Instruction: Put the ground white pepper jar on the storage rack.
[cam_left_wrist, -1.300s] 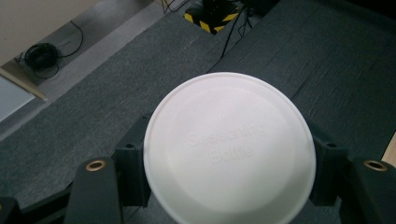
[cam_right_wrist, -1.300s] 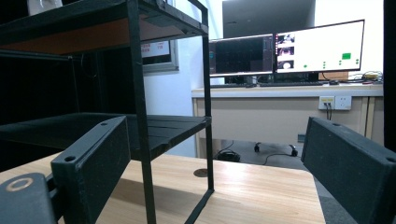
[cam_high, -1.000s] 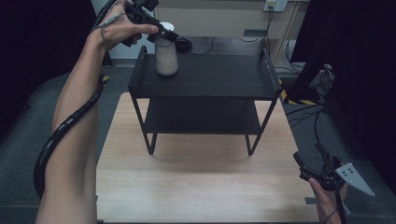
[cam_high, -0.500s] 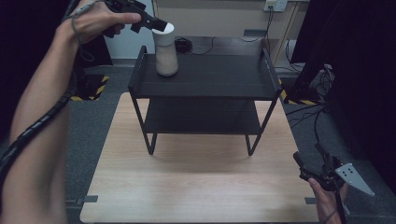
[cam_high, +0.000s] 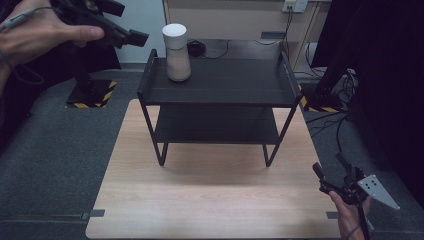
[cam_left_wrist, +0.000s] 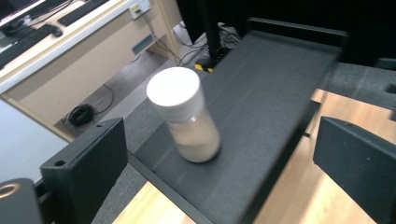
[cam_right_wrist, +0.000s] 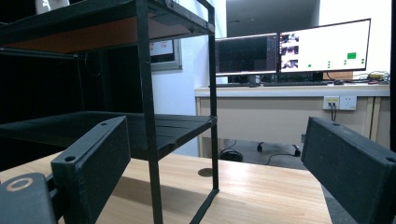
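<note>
Two tools in play here, and neither has hold of anything. The left tool (cam_high: 131, 36) is up at the far left in the high view, off past the left end of the black rack (cam_high: 220, 100). Its jaws have just been opening and now stand wide apart with nothing between them. From the left gripper view you look down between those jaws at the jar (cam_left_wrist: 184, 119), which stands clear of both.

That jar (cam_high: 177, 52) has a white lid and pale stuff inside. It sits upright on the rack's top shelf, near the far left corner, close to the raised end rail.

The right tool (cam_high: 334, 175) hangs low at the near right corner of the wooden tabletop (cam_high: 210, 200), well apart from the rack. Its jaws are spread wide too, and the right gripper view shows only open air between them, with the rack's legs and lower shelf (cam_right_wrist: 154, 126) ahead and a desk with monitors (cam_right_wrist: 289, 46) behind.
</note>
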